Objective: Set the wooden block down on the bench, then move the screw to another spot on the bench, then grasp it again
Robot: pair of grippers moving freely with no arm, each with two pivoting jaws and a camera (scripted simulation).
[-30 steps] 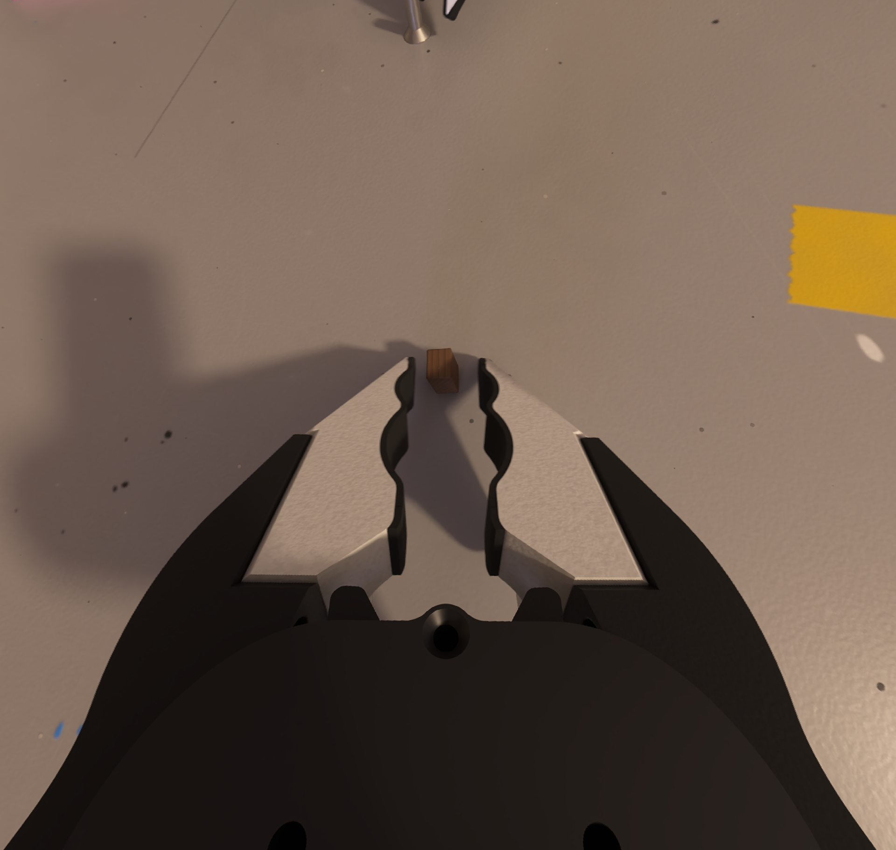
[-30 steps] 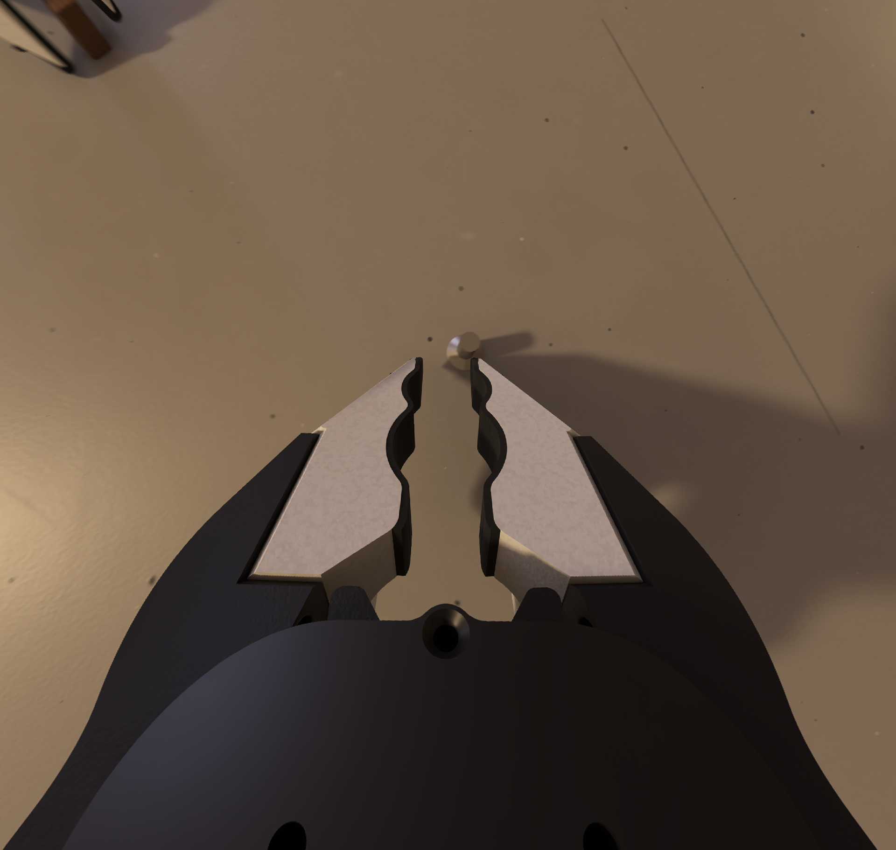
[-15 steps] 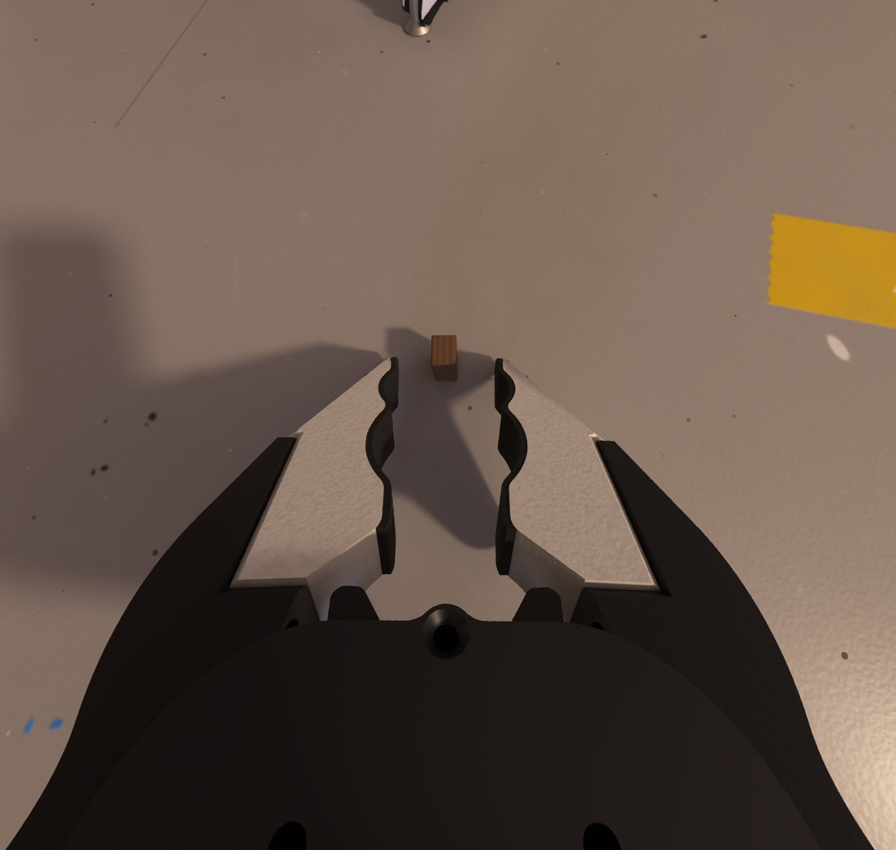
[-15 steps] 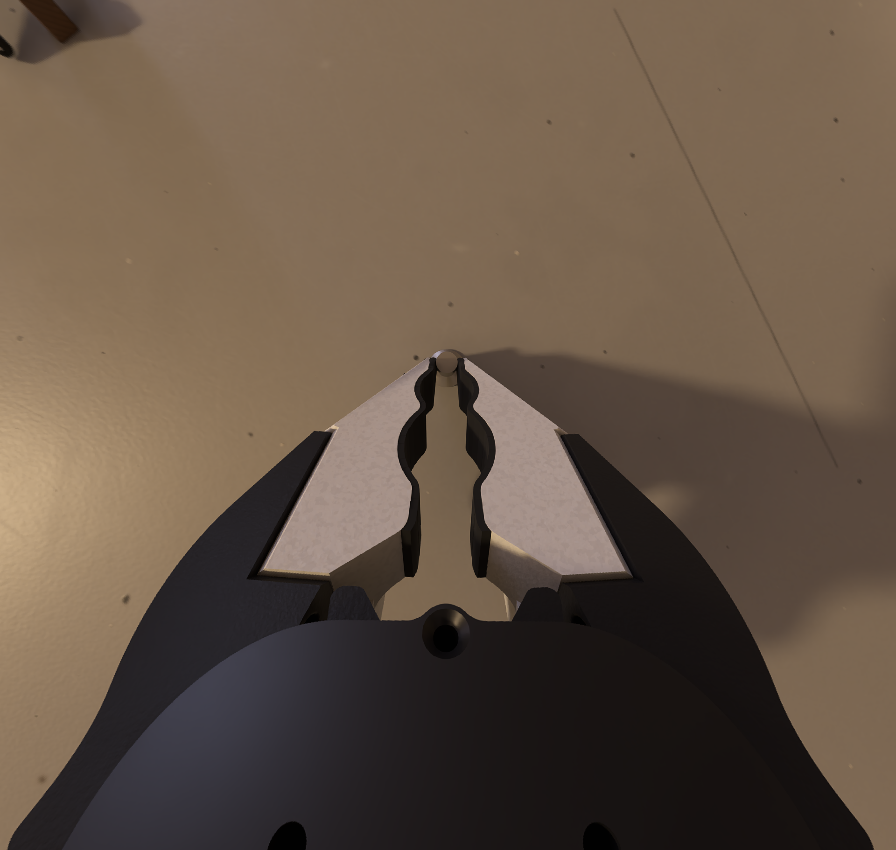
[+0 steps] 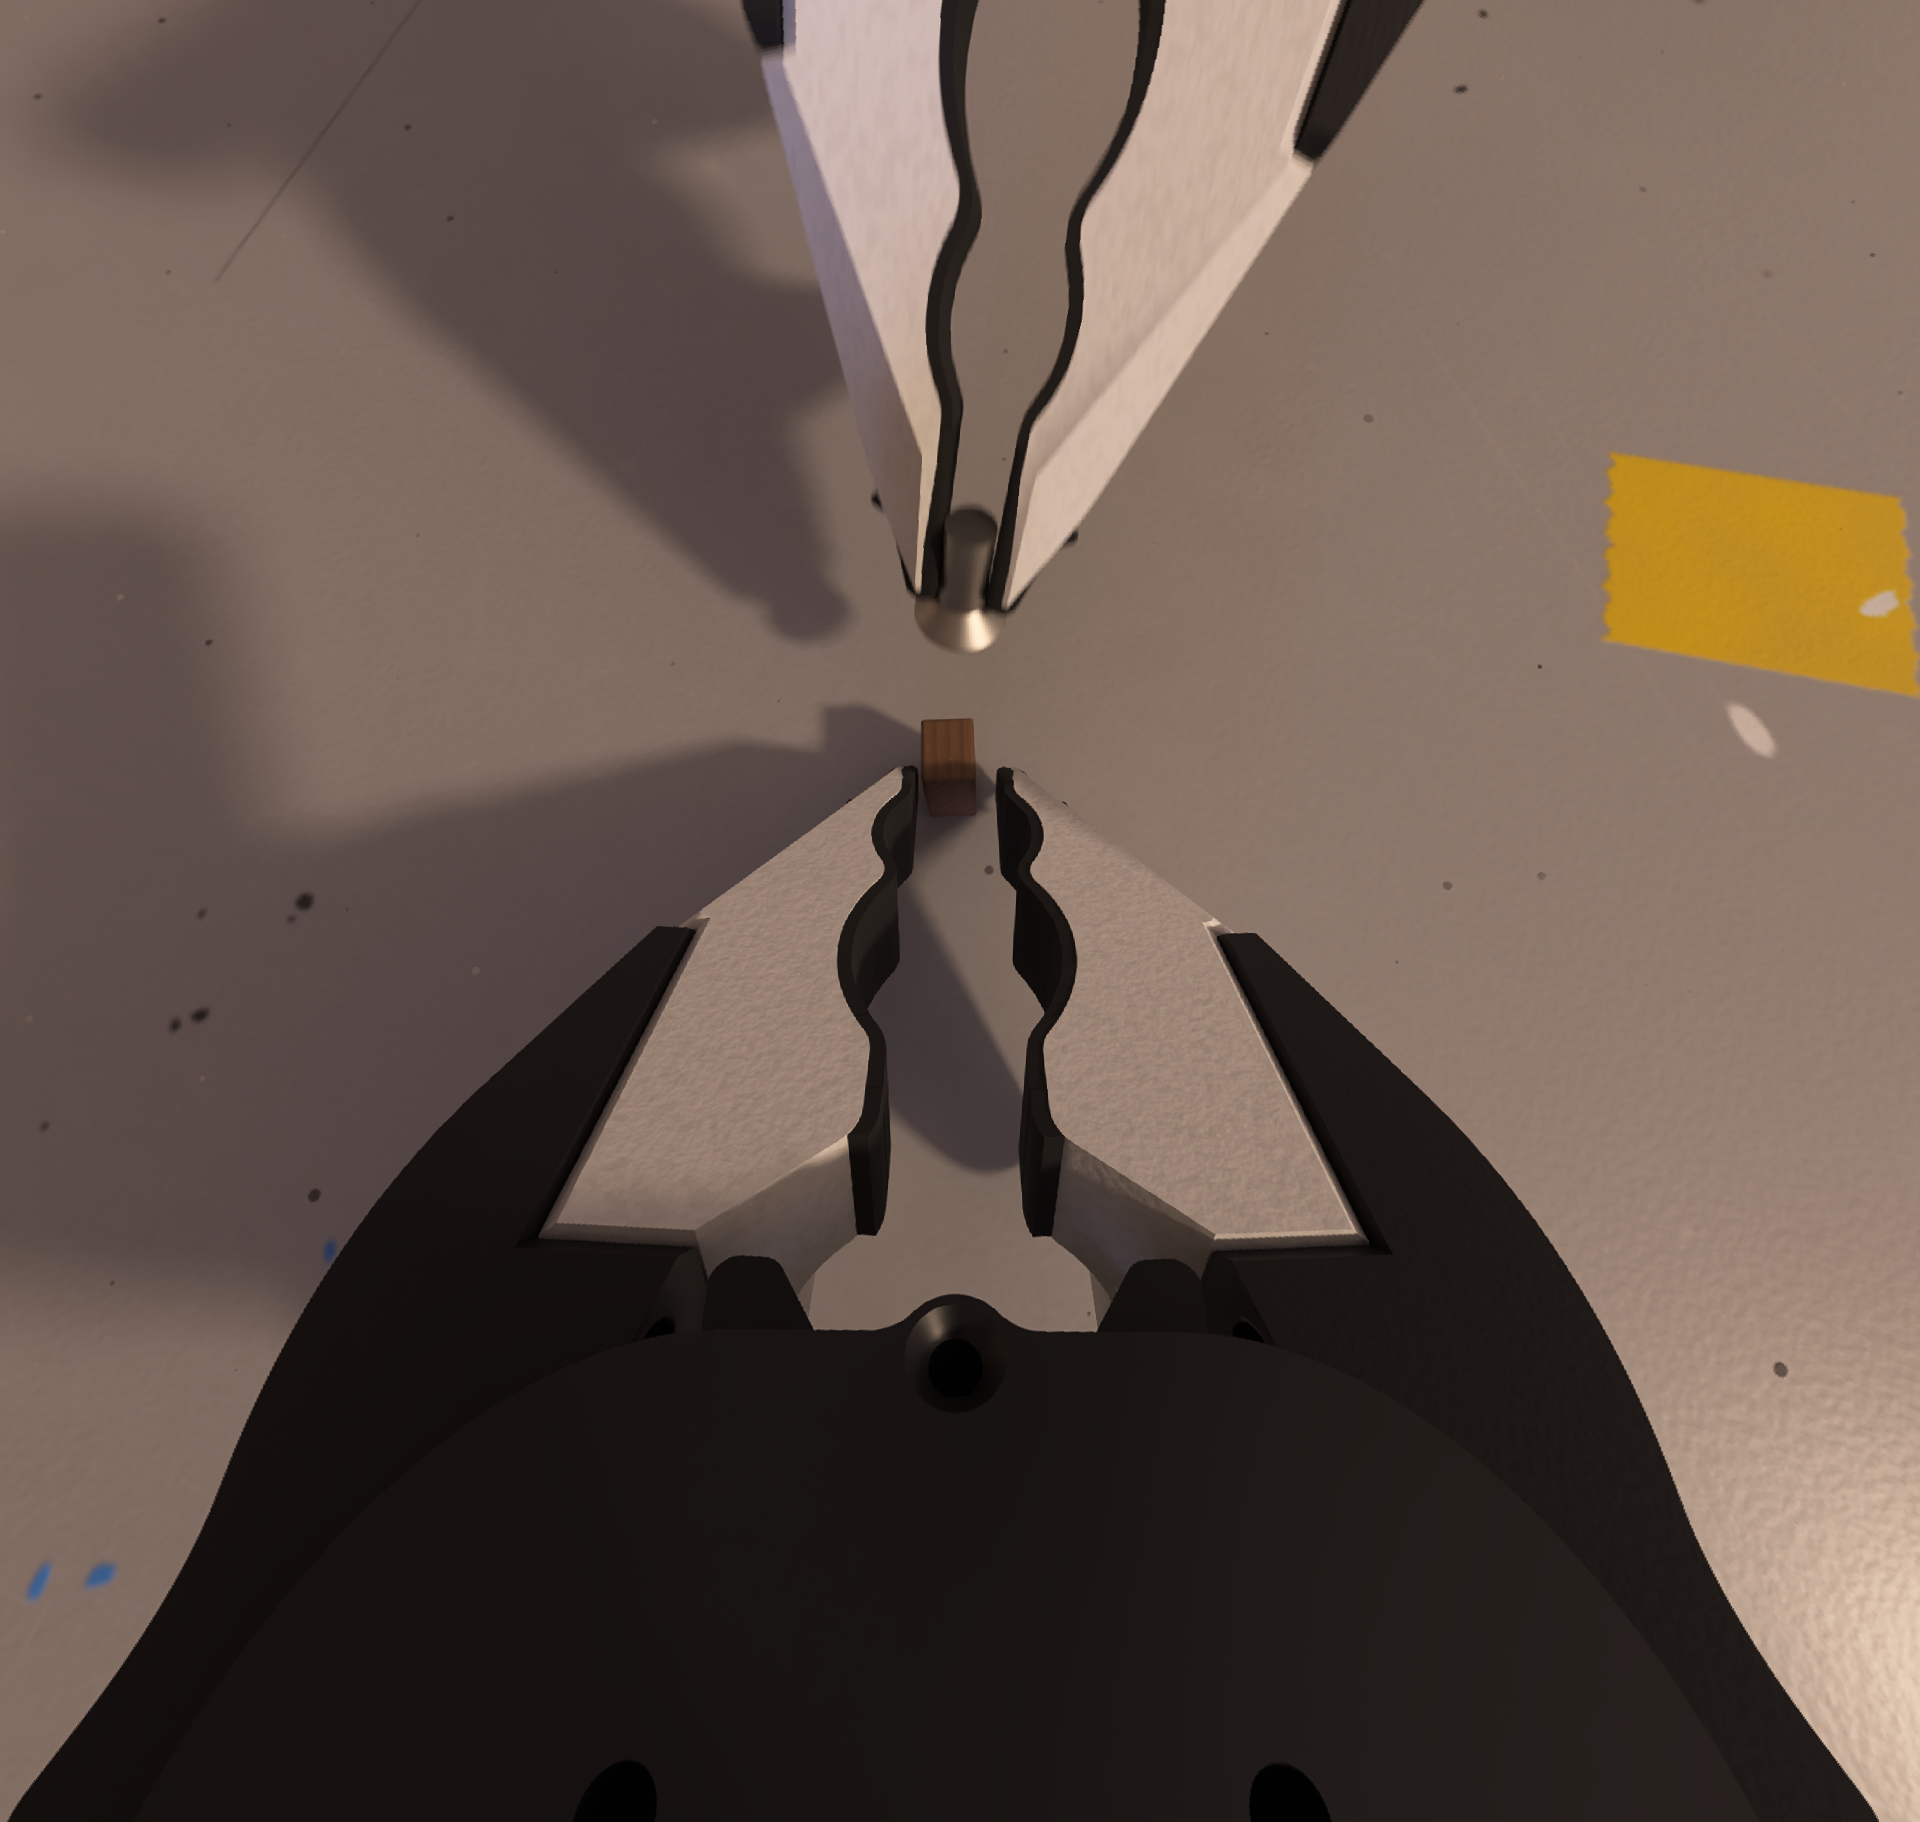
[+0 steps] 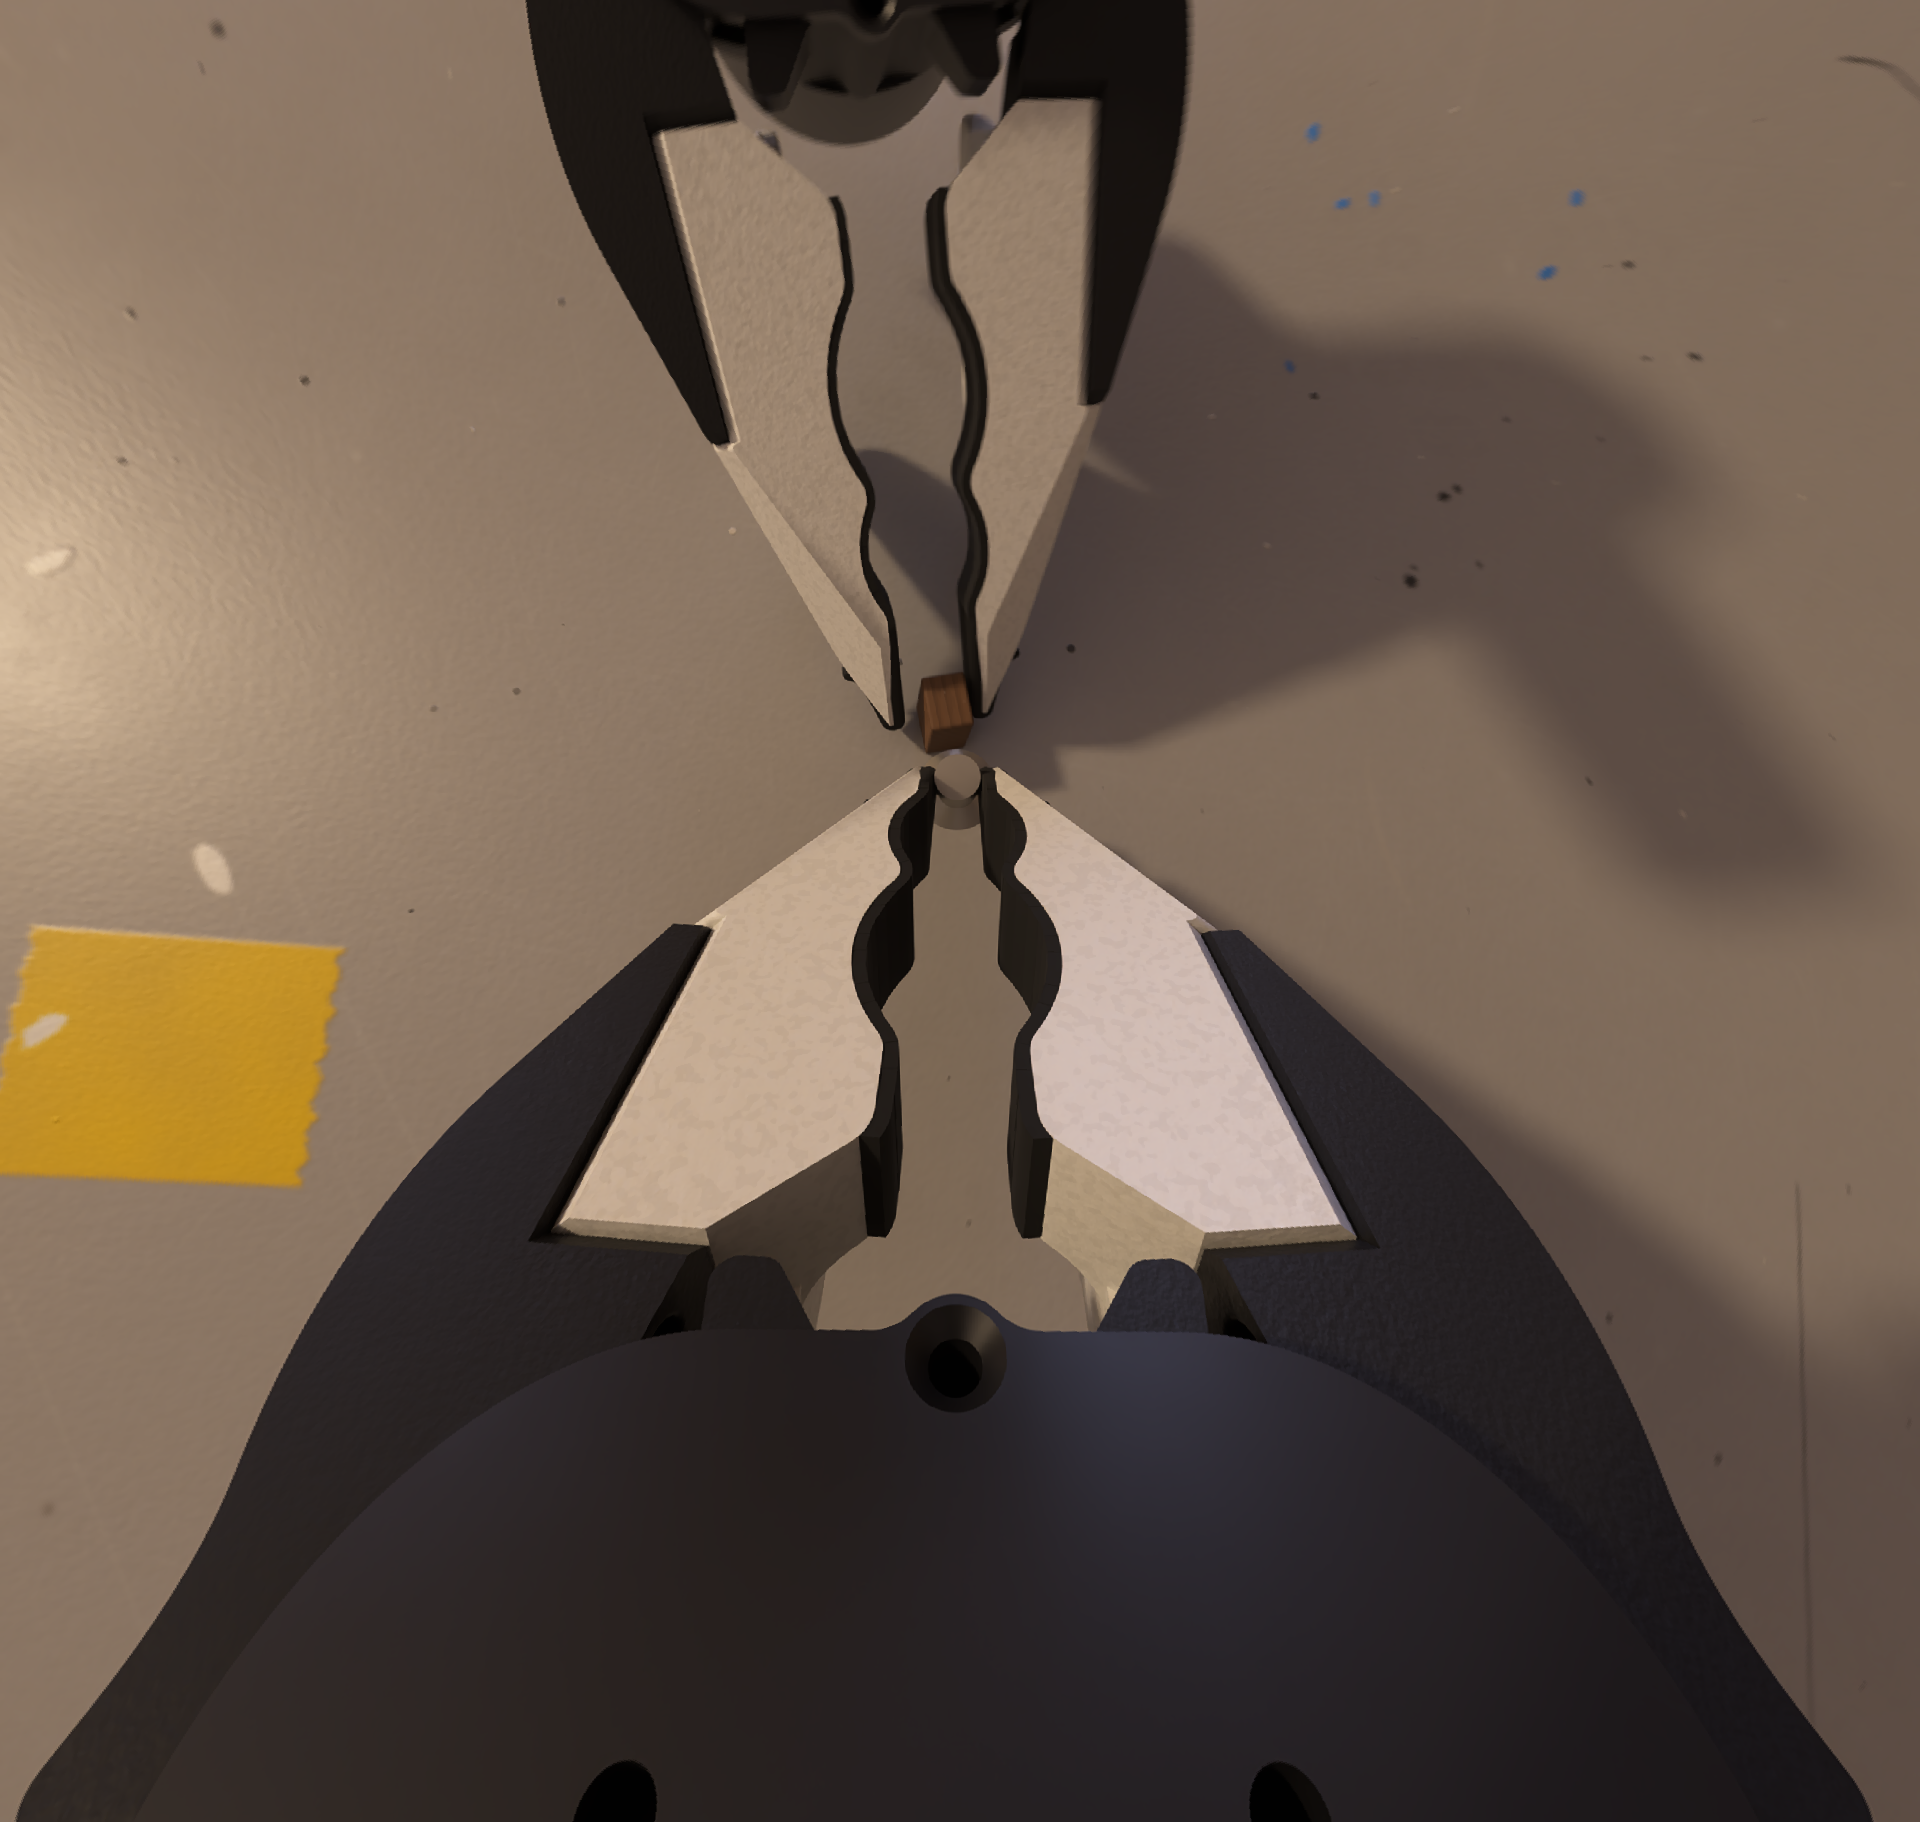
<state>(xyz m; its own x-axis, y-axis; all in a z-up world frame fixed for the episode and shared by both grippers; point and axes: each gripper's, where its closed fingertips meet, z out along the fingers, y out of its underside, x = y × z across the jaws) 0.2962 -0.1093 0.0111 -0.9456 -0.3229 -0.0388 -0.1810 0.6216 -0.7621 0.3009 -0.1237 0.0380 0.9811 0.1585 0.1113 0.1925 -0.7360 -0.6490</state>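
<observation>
The small wooden block [image 5: 949, 780] sits on the grey bench [image 5: 1351, 318] between the tips of my left gripper [image 5: 951, 783]. The jaws stand narrowly apart: the block touches one finger and a slim gap shows at the other. My right gripper [image 6: 958, 783] is shut on the silver screw [image 6: 958, 780], shank pinched at the fingertips, head pointing at the block. In the left wrist view the screw [image 5: 958, 619] hangs just beyond the block, its shadow off to the left. The two grippers face each other tip to tip. The block also shows in the right wrist view [image 6: 943, 714].
A yellow strip of tape [image 5: 1756, 577] lies on the bench to the right in the left wrist view and to the left in the right wrist view [image 6: 166, 1055]. White flecks [image 5: 1751, 730] and blue specks [image 6: 1455, 203] mark the surface.
My right gripper shut on the screw and carried it across until it faces the block. My left gripper's jaws opened wide, then narrowed around the block.
</observation>
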